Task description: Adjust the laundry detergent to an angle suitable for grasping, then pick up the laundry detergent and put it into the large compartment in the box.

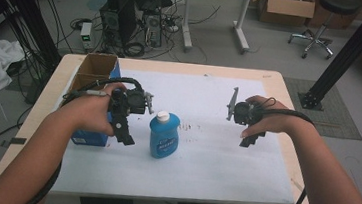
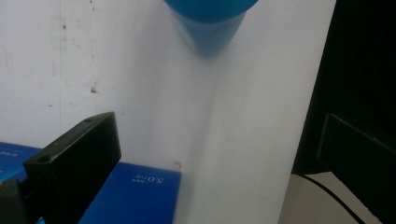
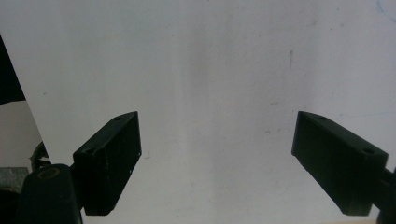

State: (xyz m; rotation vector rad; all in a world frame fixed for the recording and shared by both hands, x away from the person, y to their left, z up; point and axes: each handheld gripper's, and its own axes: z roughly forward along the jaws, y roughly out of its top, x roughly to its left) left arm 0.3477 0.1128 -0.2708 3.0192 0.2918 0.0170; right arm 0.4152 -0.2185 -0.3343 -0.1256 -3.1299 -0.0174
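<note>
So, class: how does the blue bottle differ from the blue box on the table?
The blue bottle stands upright at mid-table between the grippers, closed by a white cap; the blue box sits at the table's left edge, its cardboard flaps open. The bottle is rounded, the box square-cornered and larger. Both are blue and ungripped.

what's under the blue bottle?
The blue bottle stands upright on the white sheet covering the table. Its base hides the sheet directly beneath; the bare sheet around it shows faint smudges.

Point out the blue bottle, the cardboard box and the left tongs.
blue bottle (image 1: 163,139): high view, on its label.
cardboard box (image 1: 95,66): high view, on its open flap.
left tongs (image 1: 122,129): high view, between its jaw tips.
</note>
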